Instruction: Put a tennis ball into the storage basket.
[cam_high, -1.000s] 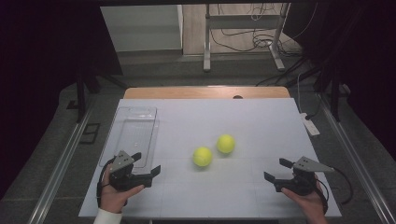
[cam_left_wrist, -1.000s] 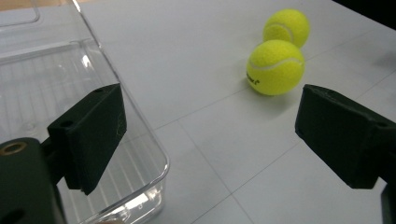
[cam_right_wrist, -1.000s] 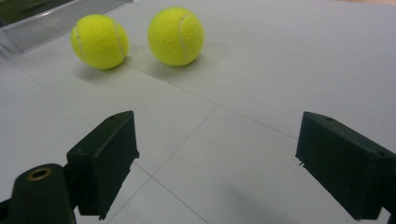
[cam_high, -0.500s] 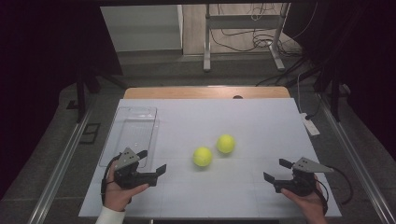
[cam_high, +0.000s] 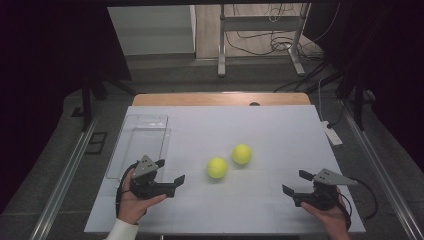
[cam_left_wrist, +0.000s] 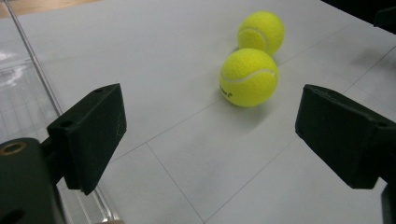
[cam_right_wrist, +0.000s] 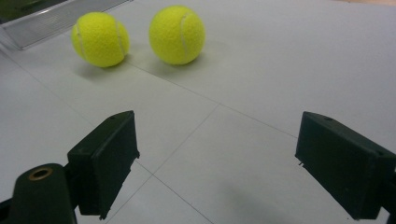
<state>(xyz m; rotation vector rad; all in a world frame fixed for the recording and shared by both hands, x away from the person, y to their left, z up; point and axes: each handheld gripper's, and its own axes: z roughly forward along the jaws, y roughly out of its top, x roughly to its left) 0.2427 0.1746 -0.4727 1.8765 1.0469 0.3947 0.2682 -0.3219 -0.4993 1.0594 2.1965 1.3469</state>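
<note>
At the left edge of the desk (cam_high: 280, 125) a clear plastic tray (cam_high: 141, 135) is seen lying lengthwise, and nothing can be made out inside it. Just in front of its near end the left gripper (cam_high: 170, 171) is held low over the desk, with its jaws spread wide and nothing between them. In the left gripper view the near ball (cam_left_wrist: 249, 77) is framed between those jaws but lies well ahead of them, untouched.

Toward the middle of the desk the two yellow tennis balls are found close together, nearly touching: the near ball (cam_high: 217, 168) slightly left and closer to the person's edge, the far ball (cam_high: 242, 154) slightly right and farther back. Both rest on the bare desk surface, well apart from the tray.

Near the front right corner the right gripper (cam_high: 297, 182) is held, jaws likewise wide and empty, pointed toward the balls, which are well apart from it.

The work is judged to be at its very start: neither ball is grasped or lifted, and if the tray is the goal, both balls are left to be picked up and carried there. The left gripper is judged the likelier one to close on the near ball first.

The tray's walls are hard to trace because of their transparency, and the printing on the near ball is too small to be read. In the left gripper view the tray is cut off at the picture's edge.
</note>
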